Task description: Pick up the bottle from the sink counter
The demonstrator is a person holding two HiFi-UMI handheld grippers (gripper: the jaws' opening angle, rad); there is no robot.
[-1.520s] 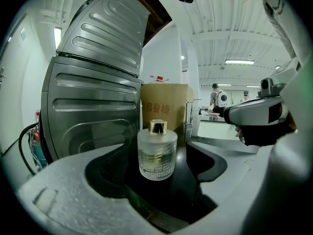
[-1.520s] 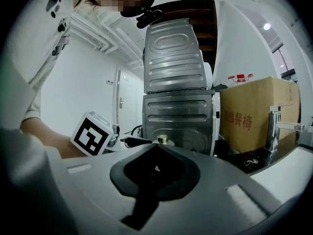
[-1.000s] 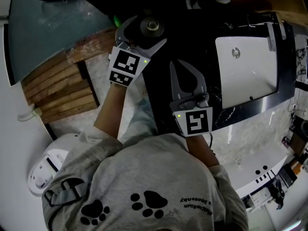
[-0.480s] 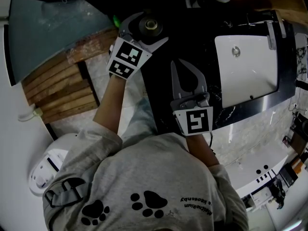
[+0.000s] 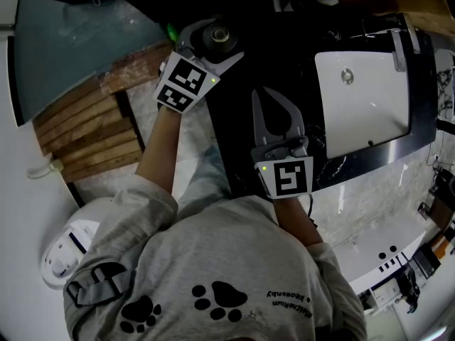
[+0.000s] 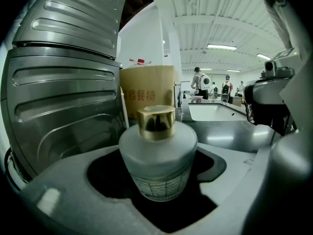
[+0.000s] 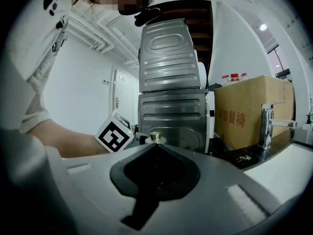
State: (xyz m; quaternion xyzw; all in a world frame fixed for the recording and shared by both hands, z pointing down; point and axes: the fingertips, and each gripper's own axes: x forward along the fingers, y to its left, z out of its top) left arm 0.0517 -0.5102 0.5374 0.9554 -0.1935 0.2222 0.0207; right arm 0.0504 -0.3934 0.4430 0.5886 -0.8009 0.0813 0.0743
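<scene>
Cardboard box point(image 6: 146, 89) beside ribbed steel cabinet point(image 6: 63, 97); wooden slats point(image 5: 89, 130) nearby.

The tabletop point(image 5: 238, 130) is a dark, glossy counter with a white rectangular sink basin point(image 5: 362, 98) sunk into its right part and a metal faucet point(image 5: 399, 48) standing at the basin's far rim. At the tabletop's left end a squat frosted bottle point(image 6: 157, 160) with a gold cap stands upright, well apart from the basin. A brown cardboard box point(image 6: 146, 94) printed with red characters stands on the tabletop behind the bottle.
</scene>
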